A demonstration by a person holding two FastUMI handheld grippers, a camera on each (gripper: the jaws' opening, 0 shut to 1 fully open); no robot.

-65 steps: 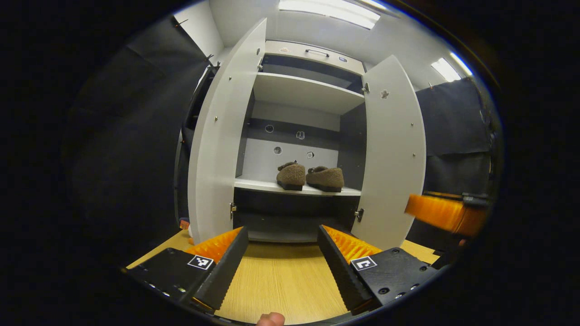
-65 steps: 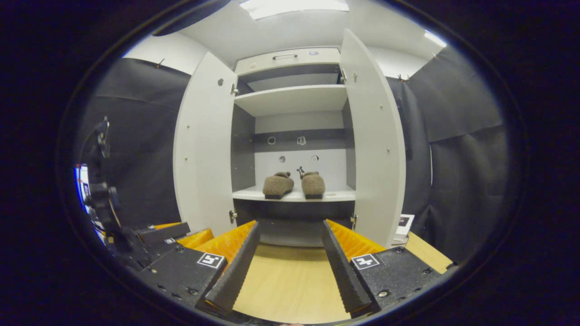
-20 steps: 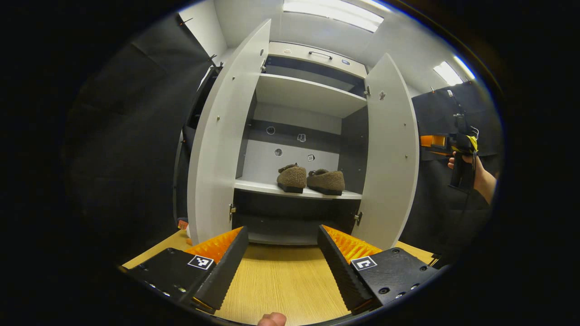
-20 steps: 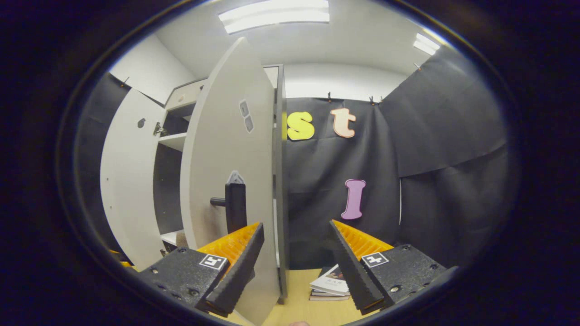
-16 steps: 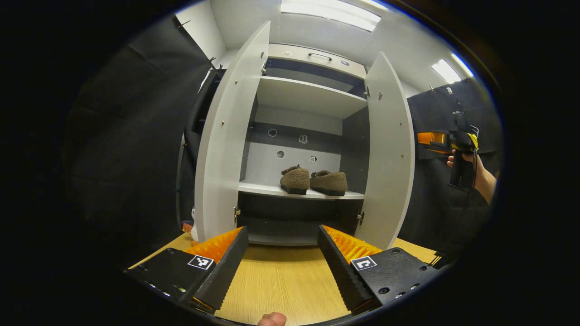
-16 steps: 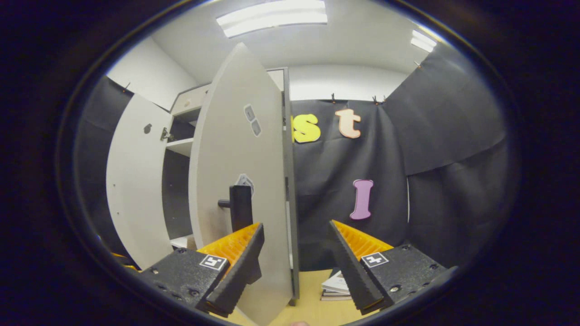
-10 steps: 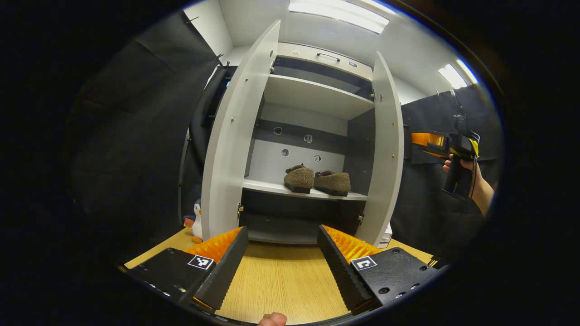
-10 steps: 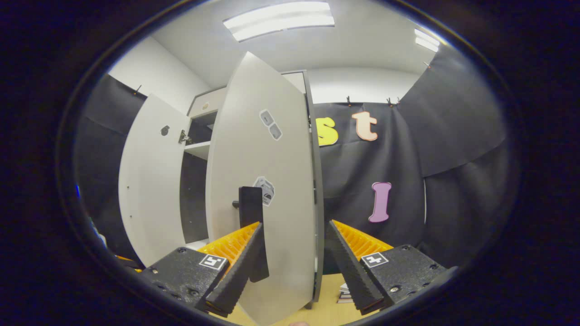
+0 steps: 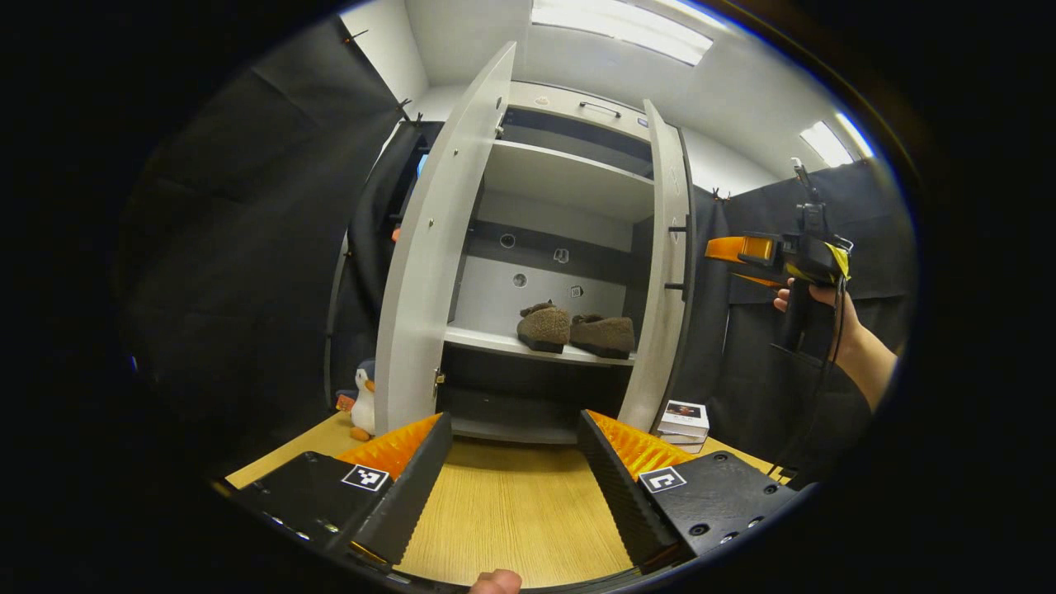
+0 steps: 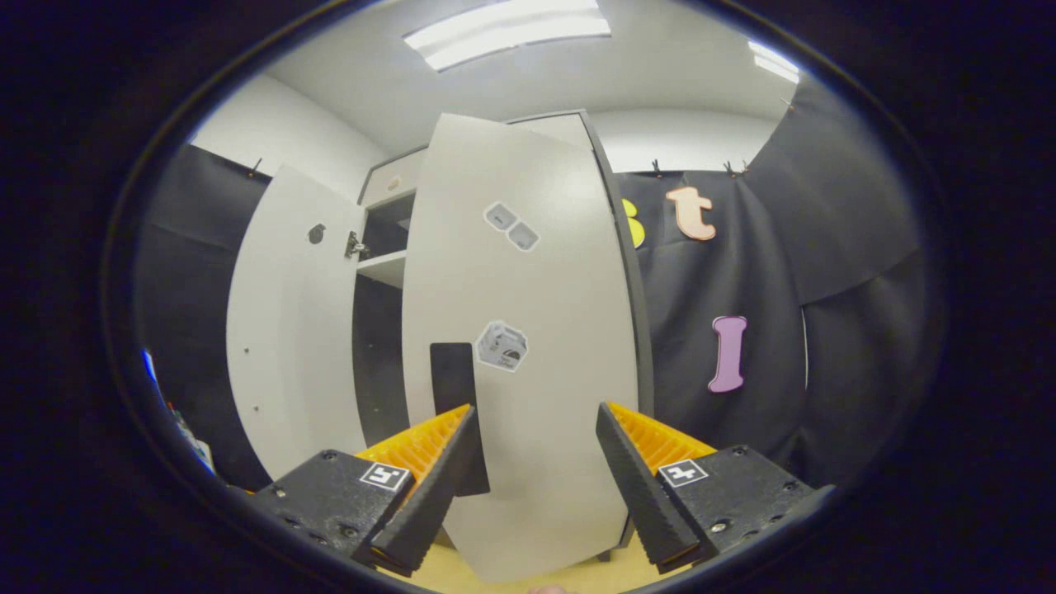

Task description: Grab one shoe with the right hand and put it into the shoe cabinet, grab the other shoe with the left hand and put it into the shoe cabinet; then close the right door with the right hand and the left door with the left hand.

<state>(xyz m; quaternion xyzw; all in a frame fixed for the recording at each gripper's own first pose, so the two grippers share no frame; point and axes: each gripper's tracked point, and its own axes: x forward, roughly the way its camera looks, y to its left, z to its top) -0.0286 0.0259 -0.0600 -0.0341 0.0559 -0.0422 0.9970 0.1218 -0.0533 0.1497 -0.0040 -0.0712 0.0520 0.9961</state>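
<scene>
Both shoes (image 9: 576, 330) sit side by side on the cabinet (image 9: 569, 177) shelf. The right door (image 10: 528, 355) stands partly swung in, its outer face and dark handle (image 10: 455, 396) just ahead of the right gripper (image 10: 535, 462), jaws apart and empty. The left door (image 9: 437, 256) stands wide open. The left gripper (image 9: 513, 470) hangs over the table (image 9: 511, 511), jaws spread, holding nothing.
</scene>
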